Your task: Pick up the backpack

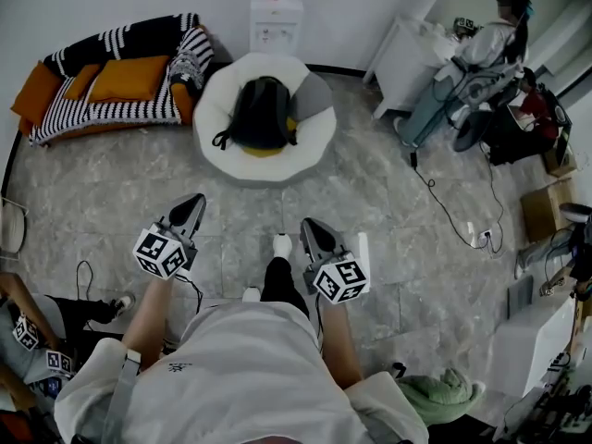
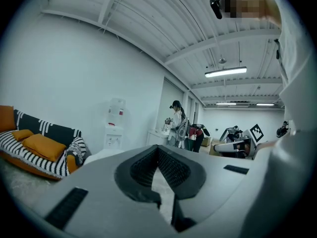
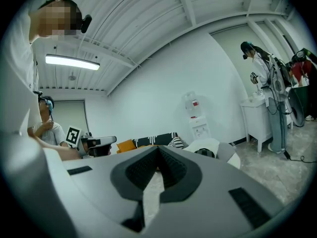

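Observation:
A black backpack [image 1: 263, 111] lies on a round white floor seat [image 1: 218, 109] with a yellow cushion under it, ahead of me across the grey stone floor. My left gripper [image 1: 192, 206] and right gripper [image 1: 308, 231] are held side by side, well short of the seat and pointing towards it. Both are shut with nothing between the jaws. In the right gripper view the backpack's top [image 3: 204, 152] shows just over the shut jaw tips [image 3: 158, 150], on the white seat [image 3: 210, 144]. The left gripper view shows only the seat's edge [image 2: 106, 155] past its shut jaws [image 2: 158, 150].
A striped sofa [image 1: 111, 77] with orange cushions stands left of the seat, a water dispenser [image 1: 276, 17] behind it, a white table [image 1: 398, 63] to the right. A person [image 1: 481, 54] stands there. A cable [image 1: 444, 206] crosses the floor; a box [image 1: 546, 206] is at far right.

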`<state>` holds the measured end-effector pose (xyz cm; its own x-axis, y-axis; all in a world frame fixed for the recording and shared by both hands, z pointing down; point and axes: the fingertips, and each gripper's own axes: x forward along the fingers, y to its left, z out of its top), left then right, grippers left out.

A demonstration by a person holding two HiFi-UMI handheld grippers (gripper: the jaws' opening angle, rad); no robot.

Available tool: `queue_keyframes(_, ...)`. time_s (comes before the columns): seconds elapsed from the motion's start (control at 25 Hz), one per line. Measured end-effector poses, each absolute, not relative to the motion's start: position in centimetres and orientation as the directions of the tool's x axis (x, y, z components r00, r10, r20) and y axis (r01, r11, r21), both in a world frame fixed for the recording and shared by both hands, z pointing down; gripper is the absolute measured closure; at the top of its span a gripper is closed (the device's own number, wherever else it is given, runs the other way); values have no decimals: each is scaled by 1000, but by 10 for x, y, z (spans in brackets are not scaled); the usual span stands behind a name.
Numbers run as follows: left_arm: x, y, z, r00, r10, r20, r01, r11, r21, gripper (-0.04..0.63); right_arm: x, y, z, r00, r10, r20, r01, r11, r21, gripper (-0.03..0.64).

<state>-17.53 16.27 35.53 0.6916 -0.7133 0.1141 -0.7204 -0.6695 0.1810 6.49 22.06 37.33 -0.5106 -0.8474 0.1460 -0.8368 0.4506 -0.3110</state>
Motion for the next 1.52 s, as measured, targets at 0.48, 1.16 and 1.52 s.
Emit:
queue_keyframes(0.48, -154, 54, 357, 636, -762, 117, -768, -613, 182, 594, 86, 87, 374, -576, -806, 138, -797, 515, -316, 612)
queue_keyframes(1.16, -90, -111, 365, 503, -847, 172, -860, -470, 199, 594, 149, -126, 385, -704, -691, 166, -700, 634, -329, 612)
queue_keyframes(1.52, -79, -136, 377, 496, -842, 212, -864, -456, 212, 594, 162, -155, 407, -731, -660, 174, -671, 648, -362, 612)
